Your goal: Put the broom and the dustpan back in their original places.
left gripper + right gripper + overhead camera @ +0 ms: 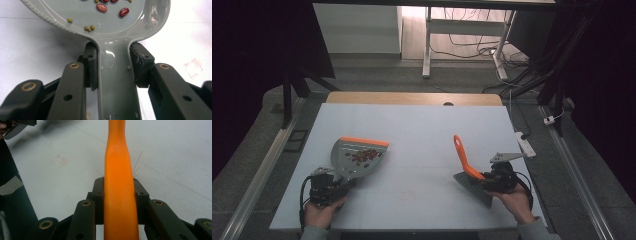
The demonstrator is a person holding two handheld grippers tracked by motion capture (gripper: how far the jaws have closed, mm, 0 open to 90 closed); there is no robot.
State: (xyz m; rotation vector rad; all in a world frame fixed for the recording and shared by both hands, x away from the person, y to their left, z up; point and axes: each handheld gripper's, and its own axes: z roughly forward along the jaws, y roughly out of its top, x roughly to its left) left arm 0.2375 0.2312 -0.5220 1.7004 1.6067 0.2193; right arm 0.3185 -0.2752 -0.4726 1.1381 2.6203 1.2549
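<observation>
A grey dustpan (359, 155) with an orange front lip lies on the white table cover (422, 130), left of centre. It holds several red beans (101, 7) and small green ones (88, 28). My left gripper (342, 182) is shut on the dustpan's handle (115, 82), with a pad (90, 67) pressed to each side. On the right, my right gripper (483, 178) is shut on a brush by its orange handle (119, 170), which points up and away. The brush's dark bristles (473, 187) rest on the cover just in front of that gripper.
A white power strip (525, 143) lies at the table's right edge. A strip of wooden tabletop (412, 98) shows behind the cover. Desk legs and cables stand on the floor beyond. A faint reddish mark (58, 161) sits on the cover ahead of the brush.
</observation>
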